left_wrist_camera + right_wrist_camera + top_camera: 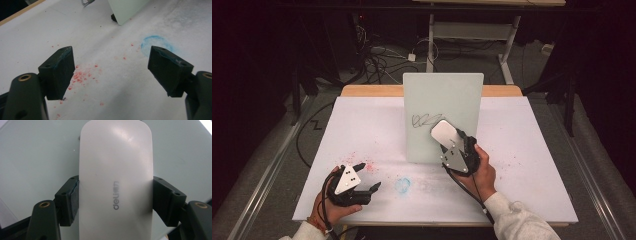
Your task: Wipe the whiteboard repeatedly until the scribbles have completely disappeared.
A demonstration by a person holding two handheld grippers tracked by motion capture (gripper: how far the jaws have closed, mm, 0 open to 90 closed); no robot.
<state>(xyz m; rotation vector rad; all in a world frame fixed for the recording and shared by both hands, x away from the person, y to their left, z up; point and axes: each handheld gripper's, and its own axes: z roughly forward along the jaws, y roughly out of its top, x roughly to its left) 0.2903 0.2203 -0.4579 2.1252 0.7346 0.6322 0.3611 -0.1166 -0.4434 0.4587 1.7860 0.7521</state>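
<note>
Right gripper [451, 141] clamping smooth white oblong eraser [115, 180], pressing it against upright pale-green glass board [432, 92] just right of black scribble [426, 120]. Scribble looking intact; wiping seemingly not yet done. Left gripper [368, 176] resting near table's front edge, jaws apart, holding nothing. White tabletop [362, 125] offering open room around board.

obstacle: upright whiteboard [443, 116] mid-table | free: open tabletop [362, 125] either side

Whiteboard eraser [446, 134]: white, rounded oblong, grey "deli" logo on back. Clamped between my right gripper [457, 150] jaws, against upright pale-green board [443, 100] beside black scribble [426, 120].
</note>
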